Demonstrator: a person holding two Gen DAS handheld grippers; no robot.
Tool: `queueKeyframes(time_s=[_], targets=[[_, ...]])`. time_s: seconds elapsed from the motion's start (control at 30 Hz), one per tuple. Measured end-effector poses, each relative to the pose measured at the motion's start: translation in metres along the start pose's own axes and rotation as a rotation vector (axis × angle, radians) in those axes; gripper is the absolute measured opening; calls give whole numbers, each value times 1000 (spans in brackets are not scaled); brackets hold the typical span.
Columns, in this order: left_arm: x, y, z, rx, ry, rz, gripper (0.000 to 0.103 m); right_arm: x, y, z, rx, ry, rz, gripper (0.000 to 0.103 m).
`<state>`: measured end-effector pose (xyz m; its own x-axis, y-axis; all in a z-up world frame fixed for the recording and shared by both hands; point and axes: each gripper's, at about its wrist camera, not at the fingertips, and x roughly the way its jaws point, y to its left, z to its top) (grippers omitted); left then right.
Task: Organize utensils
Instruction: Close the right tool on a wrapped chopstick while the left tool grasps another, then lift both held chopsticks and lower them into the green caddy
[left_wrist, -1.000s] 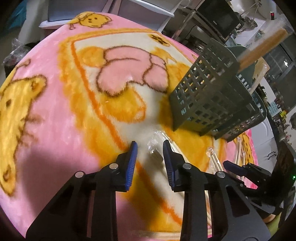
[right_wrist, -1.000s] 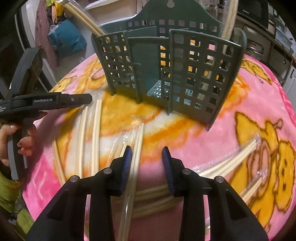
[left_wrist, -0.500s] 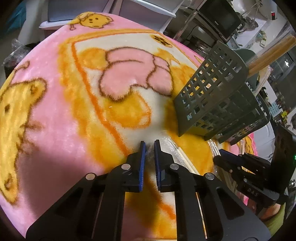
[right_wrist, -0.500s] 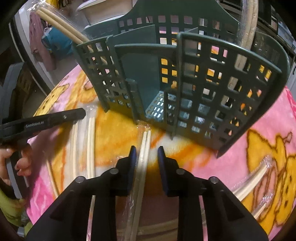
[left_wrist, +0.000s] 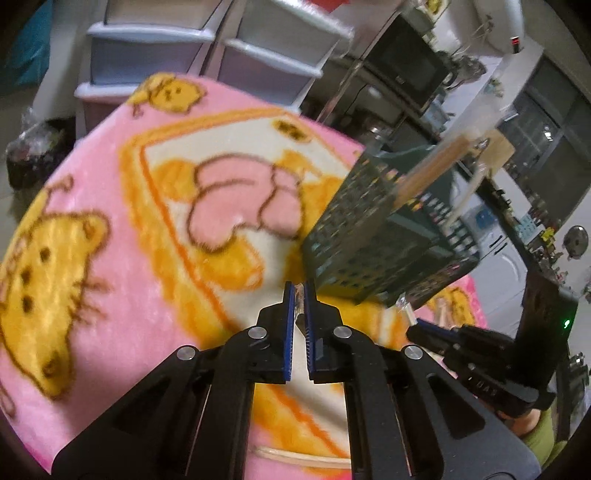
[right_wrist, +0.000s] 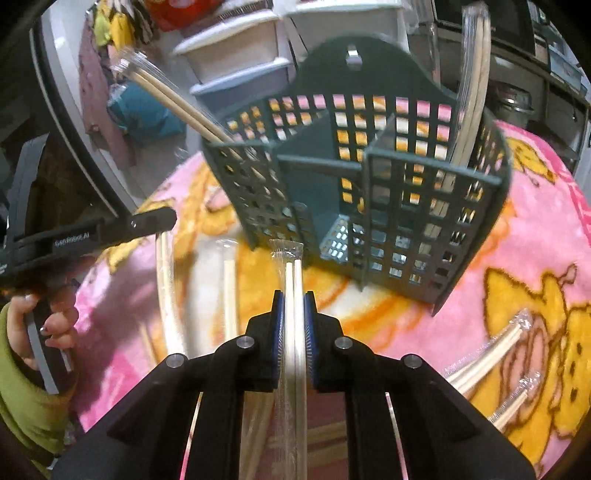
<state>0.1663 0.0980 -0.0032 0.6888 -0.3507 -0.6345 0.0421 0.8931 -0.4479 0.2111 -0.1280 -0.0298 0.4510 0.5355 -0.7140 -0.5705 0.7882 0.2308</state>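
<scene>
A dark green slotted utensil basket (right_wrist: 369, 192) stands on the pink blanket; it also shows in the left wrist view (left_wrist: 376, 236). It holds wrapped chopstick pairs leaning out at the left (right_wrist: 173, 99) and right (right_wrist: 472, 92). My right gripper (right_wrist: 293, 302) is shut on a plastic-wrapped pair of pale chopsticks (right_wrist: 293, 273), lifted and pointing at the basket's front. My left gripper (left_wrist: 299, 295) is shut on the clear wrapper end of a chopstick pack (left_wrist: 300, 295), just before the basket's near corner.
More wrapped chopstick pairs lie on the blanket at left (right_wrist: 166, 291) and lower right (right_wrist: 487, 350). The left gripper (right_wrist: 92, 236) and hand appear at the left of the right wrist view. Drawer units (left_wrist: 207, 48) and a microwave (left_wrist: 402, 62) stand beyond the table.
Both grippers closed from open: the right onto the wrapped chopsticks, the left onto a wrapper end. Both have lifted up from the blanket toward the basket.
</scene>
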Motion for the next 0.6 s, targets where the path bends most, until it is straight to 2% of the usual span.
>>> queueKeyframes(time_s=[0.2, 0.27, 0.6], targets=[[-31, -32, 12, 56, -78, -53, 2, -43, 3, 3, -3, -112, 37, 10], [-38, -41, 14, 73, -95, -69, 2, -54, 7, 5, -8, -146, 45, 6], [-63, -87, 33, 153, -157, -148, 2, -104, 12, 20, -37, -296, 7, 6]])
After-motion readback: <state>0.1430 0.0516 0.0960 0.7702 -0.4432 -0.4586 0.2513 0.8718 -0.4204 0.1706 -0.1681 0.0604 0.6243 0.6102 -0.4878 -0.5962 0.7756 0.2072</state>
